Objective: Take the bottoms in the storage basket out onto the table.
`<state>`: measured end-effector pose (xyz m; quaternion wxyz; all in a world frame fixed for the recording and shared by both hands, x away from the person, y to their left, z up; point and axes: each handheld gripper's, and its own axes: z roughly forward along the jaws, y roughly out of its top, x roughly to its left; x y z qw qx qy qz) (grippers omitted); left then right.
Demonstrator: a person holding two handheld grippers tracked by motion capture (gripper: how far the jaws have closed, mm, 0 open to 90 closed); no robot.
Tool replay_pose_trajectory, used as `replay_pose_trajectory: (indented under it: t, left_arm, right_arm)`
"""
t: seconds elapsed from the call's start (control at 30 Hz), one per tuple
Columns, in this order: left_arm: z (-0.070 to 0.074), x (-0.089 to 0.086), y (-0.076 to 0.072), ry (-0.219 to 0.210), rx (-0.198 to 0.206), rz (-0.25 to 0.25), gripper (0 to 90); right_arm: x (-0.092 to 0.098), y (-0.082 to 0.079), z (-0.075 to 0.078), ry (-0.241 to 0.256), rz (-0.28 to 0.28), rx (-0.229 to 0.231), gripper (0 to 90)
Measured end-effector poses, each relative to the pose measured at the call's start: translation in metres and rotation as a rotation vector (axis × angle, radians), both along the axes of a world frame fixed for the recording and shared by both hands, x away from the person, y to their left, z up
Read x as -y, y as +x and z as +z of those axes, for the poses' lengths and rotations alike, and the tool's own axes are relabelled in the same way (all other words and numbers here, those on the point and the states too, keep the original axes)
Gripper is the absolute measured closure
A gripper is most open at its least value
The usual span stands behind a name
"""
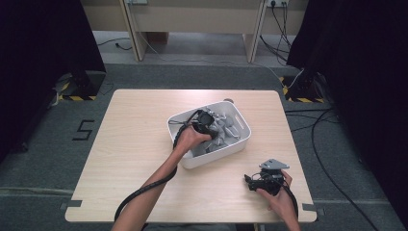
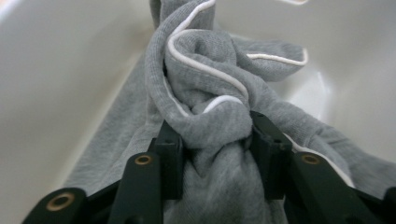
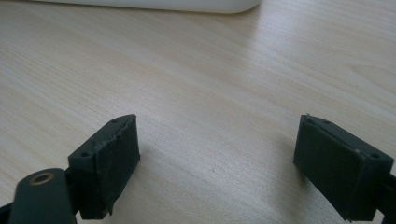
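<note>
Grey cloth [image 2: 205, 93] with white piping lies bunched inside the white bin [image 1: 240, 142], which sits at the centre of the high view, slightly right of the table's middle. In the left gripper view the cloth fills the middle of the frame, with the bin's pale walls to the upper left and upper right.

My left gripper [image 2: 212, 140] is down in the bin, its 2 jaws closed narrowly on a thick fold of that cloth; both pads press into the fabric, which bulges between and above them. My left hand [image 1: 190, 139] reaches over the bin's near wall.

My right gripper [image 3: 217, 168] sits at the lower right of the high view, on the wooden table [image 1: 134, 144], apart from the bin. Its 2 jaws stand wide apart with bare tabletop between them, holding nothing. The bin's white edge shows along the top of the right gripper view.
</note>
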<state>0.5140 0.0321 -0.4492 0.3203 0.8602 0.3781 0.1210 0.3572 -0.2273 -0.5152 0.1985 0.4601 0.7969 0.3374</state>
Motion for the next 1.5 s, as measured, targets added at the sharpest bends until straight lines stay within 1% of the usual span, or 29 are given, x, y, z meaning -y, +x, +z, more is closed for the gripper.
replay_pose_trajectory:
  t: [0.03,0.07,0.1,0.2,0.27,0.3,0.33,0.37,0.4,0.47,0.5,0.57,0.6,0.63,0.67,0.7,0.77,0.83,0.9,0.97,1.0,1.1,1.17,1.2,1.33,1.37,1.4,1.43,1.5]
  left_arm:
    - [-0.001,0.0,0.001,-0.006,-0.007,0.004,56.8]
    - [0.001,-0.001,0.002,-0.021,-0.024,-0.001,51.2]
    - [0.004,-0.002,0.002,-0.031,-0.03,0.002,48.1]
    - [0.015,-0.007,0.003,-0.074,-0.02,0.032,38.3]
    - [0.023,-0.01,0.004,-0.097,0.001,0.053,34.1]
    - [0.025,-0.012,0.005,-0.109,0.009,0.067,31.4]
    - [0.025,-0.012,0.005,-0.109,0.009,0.067,28.6]
    - [0.026,-0.012,0.006,-0.117,0.008,0.081,28.6]
    - [0.024,-0.013,0.007,-0.106,0.003,0.094,24.8]
    - [0.02,-0.012,0.01,-0.08,-0.003,0.106,21.1]
    - [0.015,-0.012,0.012,-0.066,-0.007,0.121,20.7]
    - [0.008,-0.013,0.015,-0.044,0.009,0.155,20.0]
    - [0.008,-0.013,0.015,-0.044,0.009,0.155,17.8]
    - [0.003,-0.014,0.017,-0.047,0.0,0.177,16.5]
    - [0.0,-0.015,0.018,-0.048,-0.012,0.176,16.4]
    - [-0.004,-0.015,0.019,-0.057,-0.044,0.173,16.3]
    - [-0.01,-0.014,0.021,-0.073,-0.086,0.175,15.7]
    - [-0.013,-0.014,0.023,-0.089,-0.111,0.18,15.2]
    - [-0.018,-0.012,0.024,-0.083,-0.113,0.18,14.9]
    - [-0.022,-0.011,0.024,-0.067,-0.113,0.178,14.8]
    - [-0.024,-0.01,0.024,-0.065,-0.121,0.178,14.8]
    - [-0.03,-0.008,0.026,-0.068,-0.142,0.181,16.8]
    - [-0.033,-0.009,0.026,-0.073,-0.149,0.183,21.6]
    - [-0.033,-0.01,0.026,-0.069,-0.147,0.182,24.5]
    - [-0.033,-0.013,0.026,-0.034,-0.123,0.173,43.4]
    - [-0.033,-0.012,0.026,-0.028,-0.111,0.17,47.9]
    - [-0.033,-0.012,0.026,-0.028,-0.111,0.17,51.5]
    - [-0.032,-0.01,0.024,-0.008,-0.089,0.156,55.3]
    - [-0.029,-0.007,0.022,0.01,-0.06,0.14,61.1]
  right_arm:
    - [0.0,0.0,0.0,0.0,0.0,0.0,14.9]
    - [0.0,0.0,0.0,-0.001,0.001,0.001,14.9]
    - [0.0,0.0,0.0,-0.001,0.002,0.001,14.9]
    - [0.0,0.0,0.0,0.002,-0.001,-0.002,14.8]
    - [0.0,0.0,0.0,-0.001,0.005,0.003,14.9]
    - [0.0,0.0,0.0,0.004,-0.001,-0.002,14.9]
    - [0.0,0.0,0.0,0.004,-0.001,-0.002,14.9]
    - [0.0,0.0,0.0,0.005,-0.002,-0.004,14.8]
    - [0.0,0.0,0.0,0.003,-0.001,-0.002,14.9]
    - [0.0,0.0,0.0,0.002,-0.001,-0.002,14.9]
    - [0.0,0.0,0.0,0.002,-0.001,-0.002,14.8]
    - [0.0,0.0,0.0,0.002,0.0,-0.001,14.9]
    - [0.0,0.0,0.0,0.002,0.0,-0.001,14.9]
    - [0.0,0.0,0.0,0.0,-0.001,-0.002,14.9]
    - [0.0,0.0,0.0,0.0,-0.001,-0.002,14.9]
    - [0.0,0.0,0.0,0.001,0.0,-0.001,14.8]
    - [0.0,0.0,0.0,-0.002,0.003,-0.001,14.9]
    - [0.0,0.0,0.0,0.0,0.004,0.0,14.8]
    - [0.0,0.0,0.0,0.0,0.004,-0.001,14.9]
    - [0.0,0.0,0.0,0.002,0.002,-0.003,14.9]
    - [0.0,0.0,0.0,0.001,0.002,-0.003,14.9]
    - [0.0,0.0,0.0,0.001,0.002,-0.003,14.9]
    - [0.0,0.0,0.0,0.001,0.002,-0.003,14.9]
    - [0.0,0.0,0.0,0.001,0.002,-0.003,14.9]
    - [0.0,0.0,0.0,0.0,0.002,-0.002,14.9]
    - [-0.001,0.0,0.0,0.0,0.002,-0.003,15.1]
    - [-0.001,0.0,0.0,0.0,0.002,-0.003,15.1]
    - [-0.001,0.0,0.0,-0.003,0.001,-0.001,15.3]
    - [-0.001,0.0,0.0,-0.002,0.001,-0.001,15.3]
